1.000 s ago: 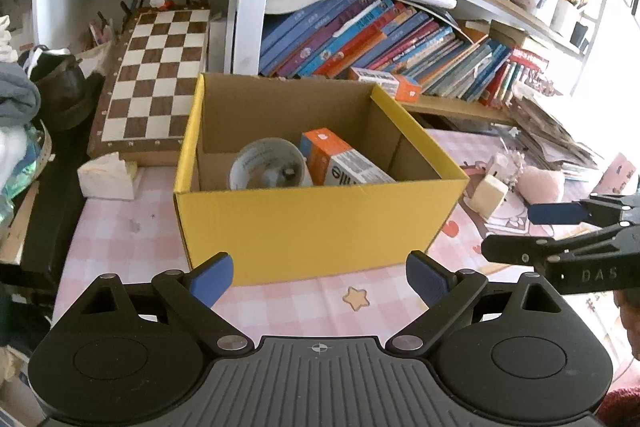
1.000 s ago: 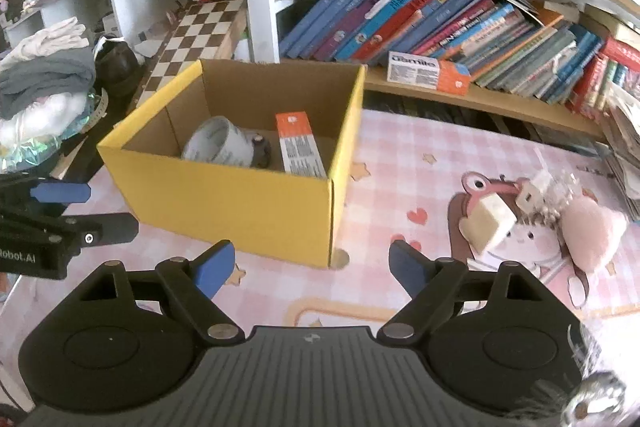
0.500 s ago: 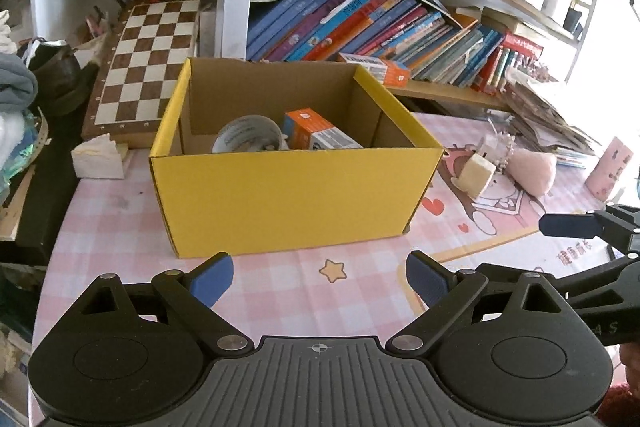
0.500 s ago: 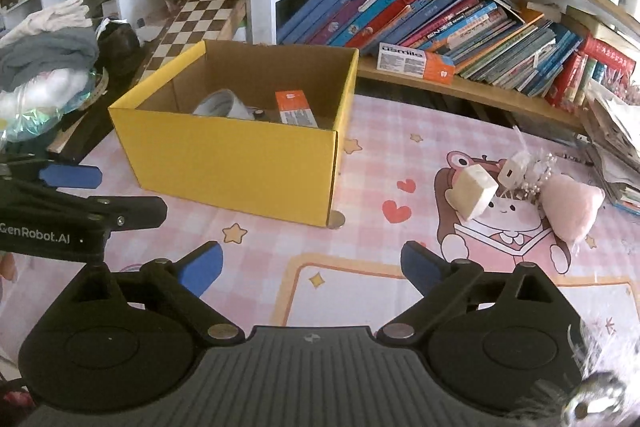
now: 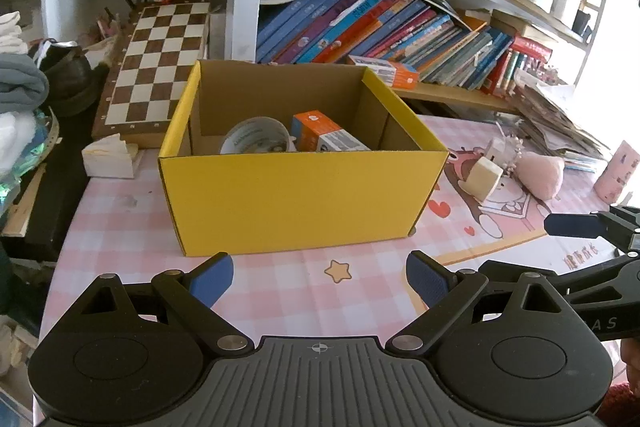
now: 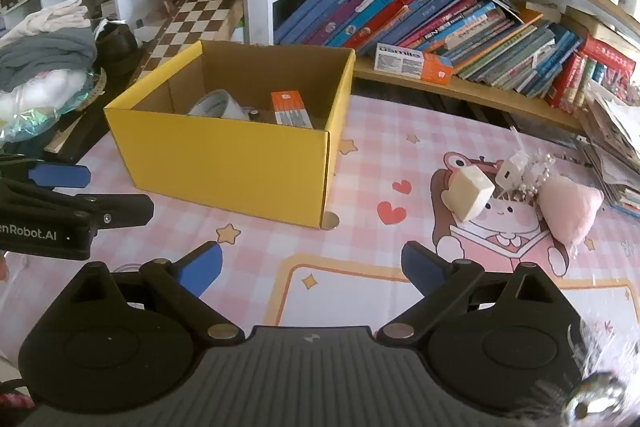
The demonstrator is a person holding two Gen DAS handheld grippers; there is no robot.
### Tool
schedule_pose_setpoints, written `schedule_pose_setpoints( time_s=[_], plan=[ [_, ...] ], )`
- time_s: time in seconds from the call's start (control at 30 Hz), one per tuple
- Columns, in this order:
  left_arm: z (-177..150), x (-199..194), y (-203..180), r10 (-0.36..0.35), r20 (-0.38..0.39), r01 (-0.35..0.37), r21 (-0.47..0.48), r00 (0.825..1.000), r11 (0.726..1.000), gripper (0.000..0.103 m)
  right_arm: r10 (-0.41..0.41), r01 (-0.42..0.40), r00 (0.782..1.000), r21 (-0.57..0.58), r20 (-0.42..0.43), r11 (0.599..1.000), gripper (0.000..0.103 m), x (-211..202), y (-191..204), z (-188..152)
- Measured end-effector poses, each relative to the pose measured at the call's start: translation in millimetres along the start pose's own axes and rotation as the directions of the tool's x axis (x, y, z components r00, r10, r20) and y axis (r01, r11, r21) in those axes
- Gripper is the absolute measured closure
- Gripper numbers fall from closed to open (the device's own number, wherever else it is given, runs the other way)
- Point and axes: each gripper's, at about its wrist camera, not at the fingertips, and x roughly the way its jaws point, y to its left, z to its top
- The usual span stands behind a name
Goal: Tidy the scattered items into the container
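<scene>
Above a pink checked tablecloth [image 6: 360, 155], both tools pulled back from the yellow cardboard box [image 5: 296, 195] and hanging clear of it. Left gripper [image 5: 319, 281] spread wide with nothing between its blue pads [image 5: 212, 277]; right gripper [image 6: 311, 265] likewise gaping and empty. Over the last second, drawn away from the box front and slightly right, so that more tablecloth and a star print now lie between fingers and cardboard. Already inside the box: a roll of tape [image 5: 256, 141] on its side and an orange-and-white carton [image 5: 326, 139], close together near the middle. Still out on the cloth, well to the right of the box: a cream cube [image 6: 468, 193], a white charger plug [image 6: 514, 165] with a beaded trinket just behind it, and a pink plush heart [image 6: 570, 207], all clustered on the cartoon bear print. Retreat reads as the close of one drop-off and the start of the next fetch; task judged about half done, with the right-hand tool nearer the remaining cluster. Beyond, leaning books [image 6: 440, 27] and a chessboard [image 5: 160, 67] propped against the shelving.
</scene>
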Motion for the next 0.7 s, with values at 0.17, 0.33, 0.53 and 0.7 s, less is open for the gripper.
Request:
schedule_pose_setpoints(
  time_s=[0.17, 0.33, 0.53, 0.7],
  plan=[
    [1.3, 0.7, -14.1, 0.018, 0.0, -0.018, -0.011, 1.0, 1.0, 0.008, 0.01, -0.01, 1.0, -0.011, 0.004, 1.0, 0.006, -0.8, -11.2, 0.5],
    [1.6, 4.0, -33.8, 0.032, -0.008, -0.032, -0.019, 0.999, 0.999, 0.008, 0.017, -0.017, 1.0, -0.011, 0.003, 1.0, 0.005, -3.2, -33.7, -0.7],
    [1.1, 10.8, -62.9, 0.052, -0.025, -0.053, -0.025, 0.998, 0.998, 0.008, 0.031, -0.031, 1.0, -0.015, -0.001, 0.999, 0.005, -6.0, -62.5, -4.5],
    [0.7, 15.8, -89.3, 0.068, -0.033, -0.069, -0.016, 0.997, 0.998, 0.008, 0.044, -0.044, 0.999, -0.017, -0.001, 0.999, 0.005, -8.6, -88.8, -7.7]
  ],
)
